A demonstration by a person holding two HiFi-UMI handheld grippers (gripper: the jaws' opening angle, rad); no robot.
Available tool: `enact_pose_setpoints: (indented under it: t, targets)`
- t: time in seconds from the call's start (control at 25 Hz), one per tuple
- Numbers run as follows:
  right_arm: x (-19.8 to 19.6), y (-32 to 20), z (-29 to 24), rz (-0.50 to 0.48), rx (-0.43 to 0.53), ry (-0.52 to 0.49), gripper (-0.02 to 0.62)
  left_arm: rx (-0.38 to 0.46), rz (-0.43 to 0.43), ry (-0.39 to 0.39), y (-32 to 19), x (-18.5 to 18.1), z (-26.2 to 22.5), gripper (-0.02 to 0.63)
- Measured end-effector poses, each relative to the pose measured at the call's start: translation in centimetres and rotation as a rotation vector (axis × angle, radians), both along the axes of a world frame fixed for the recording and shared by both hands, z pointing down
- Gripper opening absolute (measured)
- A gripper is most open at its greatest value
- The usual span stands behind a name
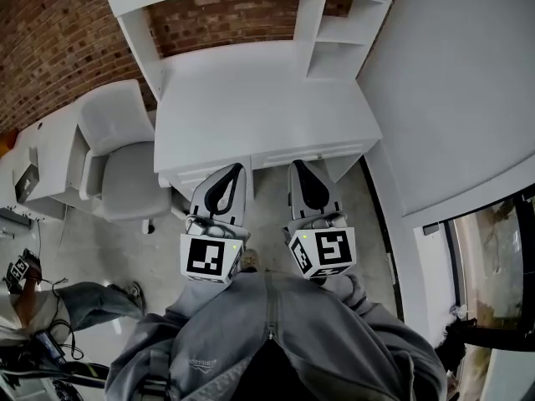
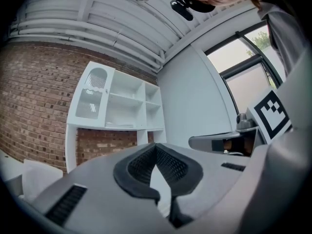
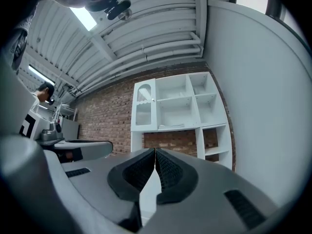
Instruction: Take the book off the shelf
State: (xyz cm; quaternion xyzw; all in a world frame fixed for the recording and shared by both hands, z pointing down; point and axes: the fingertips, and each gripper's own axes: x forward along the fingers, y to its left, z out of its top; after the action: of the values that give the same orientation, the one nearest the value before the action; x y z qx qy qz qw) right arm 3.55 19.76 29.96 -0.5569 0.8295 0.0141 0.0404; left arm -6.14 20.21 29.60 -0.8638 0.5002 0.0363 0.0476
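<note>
Holding left gripper (image 1: 236,170) and right gripper (image 1: 298,167) side by side, both clenched empty, pointing pretty much level at 12 o'clock toward desk (image 1: 259,98) and shelf (image 1: 310,22).

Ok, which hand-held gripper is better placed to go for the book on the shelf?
Right, narrowly. In its own view the book lies almost straight ahead of the right hand-held gripper. The left hand-held gripper sees it off to its left. Both are shut, so either must open first.
</note>
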Motion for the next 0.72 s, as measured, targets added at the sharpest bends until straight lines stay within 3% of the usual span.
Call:
enact_pose_setpoints:
  t: [0.24, 0.44, 0.72]
  targets:
    - [-1.5, -4.5, 0.2, 0.03, 0.008, -0.003, 0.028, 0.005, 0.042, 0.016, -5.2, -1.2, 0.1, 0.006]
    - [-2.1, -6.6, 0.5, 0.06, 0.006, 0.008, 0.028, -0.02, 0.077, -0.027, -7.6, -2.0, 1.2, 0.006]
    - [-2.3, -8.2, 0.8, 0.078, -0.004, 0.017, 0.028, -0.015, 0.093, 0.013, -9.4, -2.0, 1.1, 0.006]
